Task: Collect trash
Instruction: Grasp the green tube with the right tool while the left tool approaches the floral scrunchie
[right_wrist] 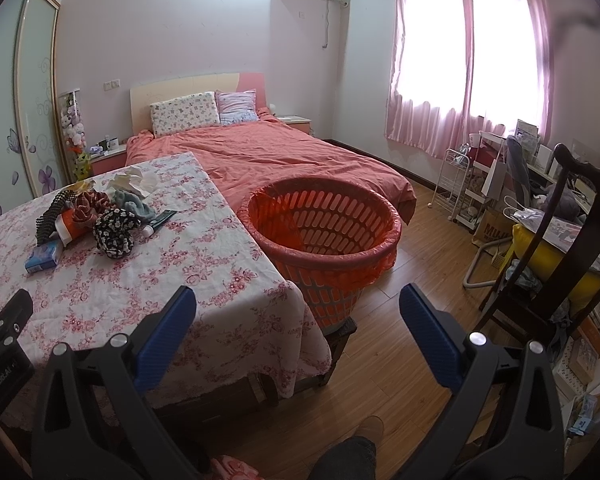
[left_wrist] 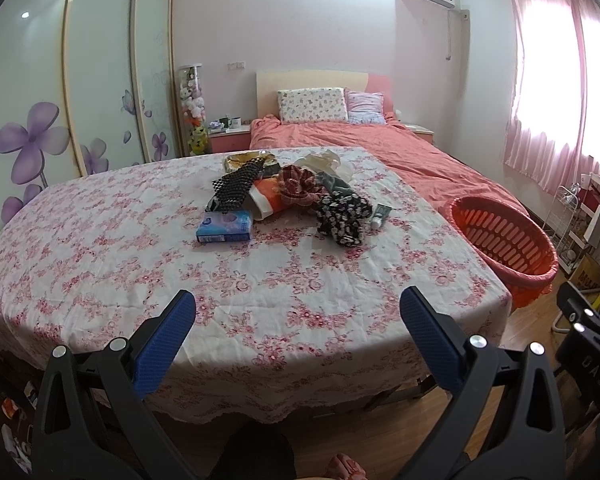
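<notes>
Bedroom w/ pink curtains and a coral bed (left_wrist: pixel 380 148) is filling the left wrist view; a table under a floral cloth (left_wrist: pixel 100 248) is sitting in front. Left gripper (left_wrist: pixel 298 312) is hovering over the near table edge, blue pads spread wide, nothing btwn them. Trash pile is lying mid-table, well apart from the gripper: blue tissue pack (left_wrist: pixel 225 227), black studded strip (left_wrist: pixel 234 188), orange-white tube (left_wrist: pixel 265 200), plaid scrunchie (left_wrist: pixel 300 186), black floral cloth (left_wrist: pixel 342 216), small toothpaste tube (left_wrist: pixel 381 216), crumpled white paper (left_wrist: pixel 326 160). Gold item behind the strip is mostly hidden, can't ID it. Orange basket (left_wrist: pixel 540 268) is standing just beside the table's right edge, its base cut off by the table.

Right wrist view is looking more to the right: right gripper (right_wrist: pixel 298 312) is hanging past the table corner over wood floor (right_wrist: pixel 420 248), pads also spread, empty. Basket (right_wrist: pixel 320 258), lined w/ a red bag, is sitting on a dark stool that's mostly hidden. Pile is showing far left; tissue pack (right_wrist: pixel 43 260) nearest. Dark chair (right_wrist: pixel 580 208) w/ yellow cushion is partly cut off at right.
</notes>
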The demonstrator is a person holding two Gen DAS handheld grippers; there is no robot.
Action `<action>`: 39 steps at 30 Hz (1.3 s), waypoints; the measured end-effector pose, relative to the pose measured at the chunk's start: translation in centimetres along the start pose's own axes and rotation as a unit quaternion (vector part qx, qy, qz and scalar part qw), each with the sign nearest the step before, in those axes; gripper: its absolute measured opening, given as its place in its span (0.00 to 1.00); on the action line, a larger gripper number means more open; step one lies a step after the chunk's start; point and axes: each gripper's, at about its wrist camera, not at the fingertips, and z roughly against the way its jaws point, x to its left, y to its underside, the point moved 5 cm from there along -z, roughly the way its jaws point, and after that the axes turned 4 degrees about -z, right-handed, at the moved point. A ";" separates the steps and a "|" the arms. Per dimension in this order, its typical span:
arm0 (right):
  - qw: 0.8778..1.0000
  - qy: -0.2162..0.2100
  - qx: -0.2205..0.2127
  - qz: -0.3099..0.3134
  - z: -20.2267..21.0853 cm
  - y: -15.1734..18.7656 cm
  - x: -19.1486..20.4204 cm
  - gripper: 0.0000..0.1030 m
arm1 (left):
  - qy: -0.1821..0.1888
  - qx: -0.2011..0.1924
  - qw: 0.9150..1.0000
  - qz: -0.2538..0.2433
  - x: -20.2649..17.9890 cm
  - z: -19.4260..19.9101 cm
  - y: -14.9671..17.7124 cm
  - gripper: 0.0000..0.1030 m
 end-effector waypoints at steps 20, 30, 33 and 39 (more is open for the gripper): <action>0.992 -0.099 0.073 0.005 -10.8 -2.8 8.7 0.68 | -0.030 0.062 0.997 0.044 7.0 -7.2 -0.4 0.98; 0.978 -0.152 0.141 -0.023 -18.5 -4.3 14.3 0.40 | -0.016 0.070 0.996 0.054 8.9 -10.1 -1.3 0.98; 0.974 -0.161 0.158 -0.023 -20.2 -4.5 15.7 0.35 | -0.014 0.074 0.995 0.058 9.2 -10.8 -1.3 0.98; 0.966 -0.183 0.180 -0.032 -22.5 -4.2 18.2 0.30 | -0.008 0.076 0.995 0.064 9.5 -11.7 -1.5 0.98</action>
